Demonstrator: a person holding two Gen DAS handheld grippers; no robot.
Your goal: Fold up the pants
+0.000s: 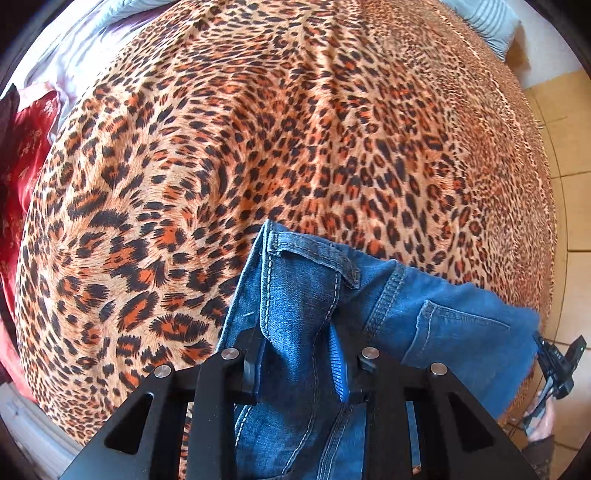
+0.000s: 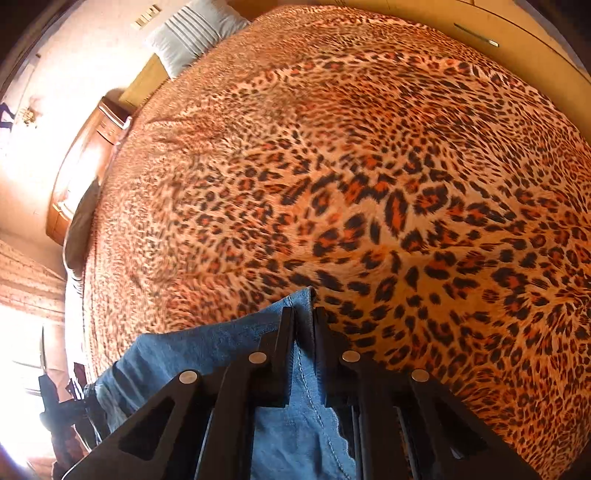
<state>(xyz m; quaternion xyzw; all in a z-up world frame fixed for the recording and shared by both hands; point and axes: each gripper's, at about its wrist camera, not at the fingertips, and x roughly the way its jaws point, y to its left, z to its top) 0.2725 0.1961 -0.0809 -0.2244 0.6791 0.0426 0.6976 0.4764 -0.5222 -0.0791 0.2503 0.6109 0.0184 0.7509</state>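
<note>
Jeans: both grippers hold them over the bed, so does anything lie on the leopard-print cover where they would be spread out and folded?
Nothing visible does. The left gripper and right gripper pinch the jeans, and the leopard-print cover ahead shows only bare fabric. Pillows sit at its far edge.

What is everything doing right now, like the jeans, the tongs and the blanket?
Jeans: bunched, partly lying on the bed, gripped at two spots.
Left tongs: shut on the jeans at the waistband.
Right tongs: shut on the jeans at an edge.
Blanket: spread flat over the bed, a few soft wrinkles.
Pillow: lying at the bed's far end.
</note>
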